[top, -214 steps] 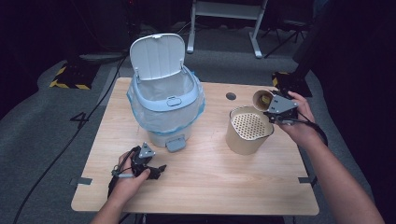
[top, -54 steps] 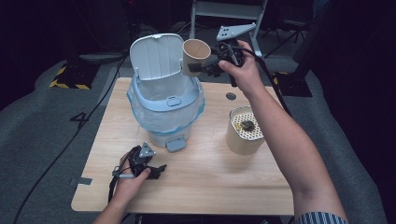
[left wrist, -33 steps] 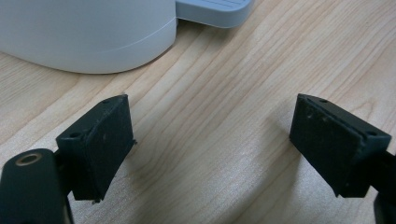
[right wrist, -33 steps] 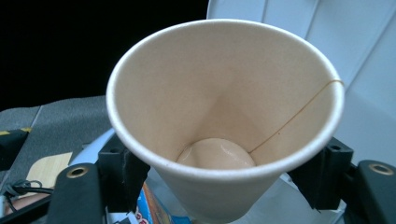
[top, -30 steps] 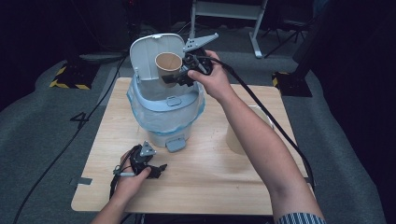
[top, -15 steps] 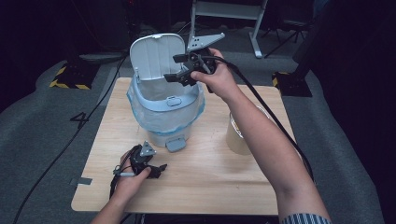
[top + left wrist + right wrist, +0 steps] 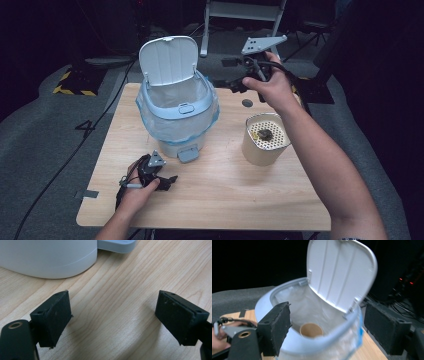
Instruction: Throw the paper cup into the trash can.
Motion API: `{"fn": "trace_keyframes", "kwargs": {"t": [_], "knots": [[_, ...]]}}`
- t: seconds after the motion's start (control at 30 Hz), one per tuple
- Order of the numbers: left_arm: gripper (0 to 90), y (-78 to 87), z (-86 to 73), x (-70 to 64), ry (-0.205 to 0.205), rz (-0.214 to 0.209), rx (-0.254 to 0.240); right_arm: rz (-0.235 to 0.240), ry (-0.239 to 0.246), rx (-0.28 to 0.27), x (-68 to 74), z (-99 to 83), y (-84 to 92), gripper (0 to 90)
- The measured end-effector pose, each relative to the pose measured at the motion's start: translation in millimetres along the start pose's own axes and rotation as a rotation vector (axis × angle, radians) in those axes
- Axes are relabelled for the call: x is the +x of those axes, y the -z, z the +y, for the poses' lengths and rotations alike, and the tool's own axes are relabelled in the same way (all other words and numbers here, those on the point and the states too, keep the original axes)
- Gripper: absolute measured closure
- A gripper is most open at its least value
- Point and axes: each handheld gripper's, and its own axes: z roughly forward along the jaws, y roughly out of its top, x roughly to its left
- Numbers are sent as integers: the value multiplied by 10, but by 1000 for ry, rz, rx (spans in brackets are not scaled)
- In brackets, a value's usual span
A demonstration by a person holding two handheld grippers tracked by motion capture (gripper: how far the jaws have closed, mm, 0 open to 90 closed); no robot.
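Right gripper view: a paper cup (image 7: 311, 330) is seen lying inside the lined bin (image 7: 177, 107), lid raised; disposal of that cup is judged complete. The right claw (image 7: 327, 326) is released and empty above the bin. The left claw (image 7: 120, 320) rests released on the desk (image 7: 225, 200). A perforated canister (image 7: 265, 140) (contents unclear) remains, possibly next.

Light wood table (image 7: 220, 200), pale grain, on grey carpet. Bin (image 7: 177, 117) w/ blue rim, clear liner, lid up: stands left of centre, nearer far edge. Tan perforated-top canister (image 7: 264, 140) right of centre, well apart from bin. Left gripper (image 7: 159, 176) rests on tabletop by near-left corner, just in front of bin. Small dark round hole (image 7: 247, 103) near far edge.
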Motion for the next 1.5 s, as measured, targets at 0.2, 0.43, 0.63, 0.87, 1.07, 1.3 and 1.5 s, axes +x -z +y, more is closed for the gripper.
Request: {"fn": "trace_keyframes", "kwargs": {"t": [0.2, 0.43, 0.63, 0.87, 1.07, 1.3, 1.5], "knots": [[137, 16, -16, 35, -4, -4, -1, -38, -1, 10, -19, -129, 352, 212], [137, 27, -24, 52, -7, -1, 0, -82, -20, 15, -57, -251, 686, 217], [137, 37, -36, 66, -3, -2, -2, -111, -51, 32, -71, -391, 948, 232], [139, 59, -60, 97, -11, -4, -3, -124, -92, 55, -9, -645, 1217, 238], [138, 61, -60, 100, -10, -3, -1, -147, -124, 74, 37, -902, 1414, 241], [138, 62, -60, 107, 12, 17, -2, -172, -155, 124, 118, -1249, 1576, 241], [138, 64, -63, 112, 30, 30, -3, -193, -169, 168, 193, -1537, 1664, 236]]}}
